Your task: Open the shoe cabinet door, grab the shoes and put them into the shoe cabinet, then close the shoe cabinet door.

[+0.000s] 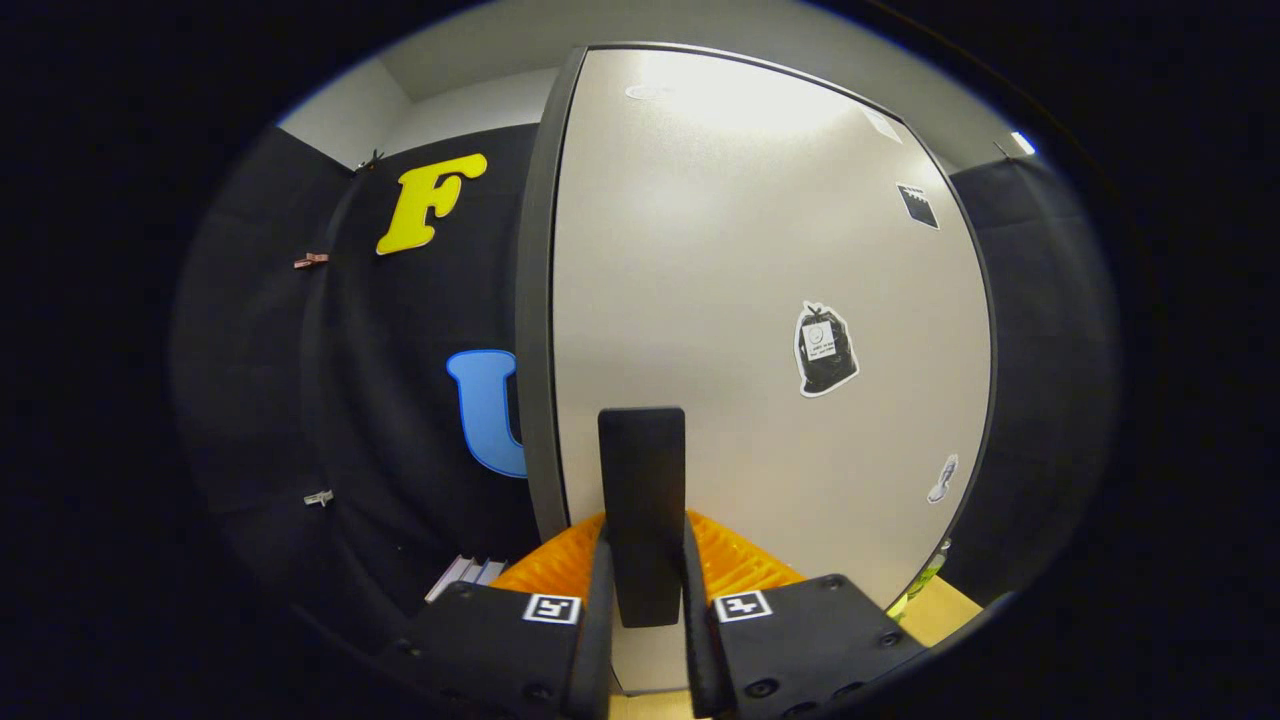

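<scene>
The shoe cabinet door (760,300) is a pale panel with a dark frame, standing right in front of me. A black upright handle (642,500) sticks out from its lower part. My gripper (645,560) is shut on this handle, with one finger pressed against each side of it. Several stickers are on the door, among them a black bag-shaped one (826,349).
The booth's black cloth wall (400,400) hangs to the left of the door and also to its right. A stack of flat items (465,575) lies low on the left, beside my fingers. A strip of wooden surface (940,610) shows at the lower right.
</scene>
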A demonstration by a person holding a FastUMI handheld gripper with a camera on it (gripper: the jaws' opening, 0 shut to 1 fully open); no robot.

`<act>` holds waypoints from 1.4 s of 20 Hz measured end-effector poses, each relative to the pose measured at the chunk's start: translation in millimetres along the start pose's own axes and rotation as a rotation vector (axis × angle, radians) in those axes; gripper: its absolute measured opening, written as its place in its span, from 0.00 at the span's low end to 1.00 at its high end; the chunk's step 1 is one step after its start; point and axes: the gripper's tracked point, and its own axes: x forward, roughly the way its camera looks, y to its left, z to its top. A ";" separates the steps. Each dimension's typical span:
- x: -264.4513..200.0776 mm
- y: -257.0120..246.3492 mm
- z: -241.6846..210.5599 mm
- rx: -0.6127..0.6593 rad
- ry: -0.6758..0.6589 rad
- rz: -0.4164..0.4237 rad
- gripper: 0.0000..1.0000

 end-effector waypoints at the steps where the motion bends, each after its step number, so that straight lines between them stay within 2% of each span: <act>1: -0.4 -0.1 -1.2 -0.002 0.007 -0.001 0.33; 3: -3.9 -1.0 -0.6 0.000 0.009 -0.002 0.26; 11: -42.7 -12.2 0.1 0.024 0.011 0.039 0.26; 28: -105.1 -48.1 1.0 -0.007 0.042 0.161 0.26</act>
